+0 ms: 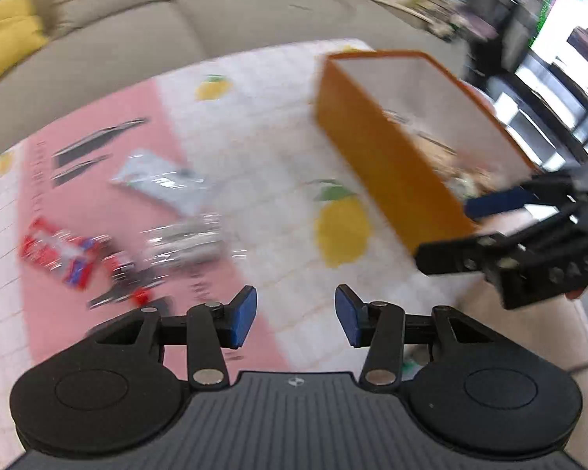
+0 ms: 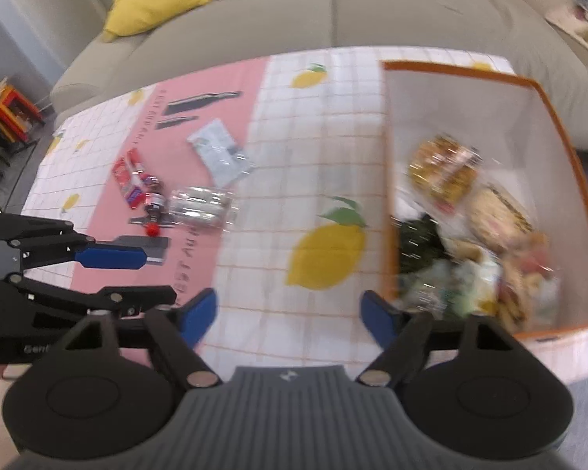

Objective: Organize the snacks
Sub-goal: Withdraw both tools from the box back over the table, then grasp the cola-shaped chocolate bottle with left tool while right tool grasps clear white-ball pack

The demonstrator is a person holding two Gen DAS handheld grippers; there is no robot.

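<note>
Two grippers hang over the lemon tablecloth (image 2: 278,145) with nothing held: left gripper (image 1: 296,319) half open, right gripper (image 2: 290,315) wide. Farther off, loose snacks (image 2: 200,205) lie left (blurry), orange box (image 2: 560,145) right.

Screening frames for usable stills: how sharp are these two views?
Left wrist view: heavy motion smear over the snack packets and orange box; its own fingers stay crisp. Right wrist view: tablecloth milder blur, box contents smeared; both fisheye-bowed.
</note>
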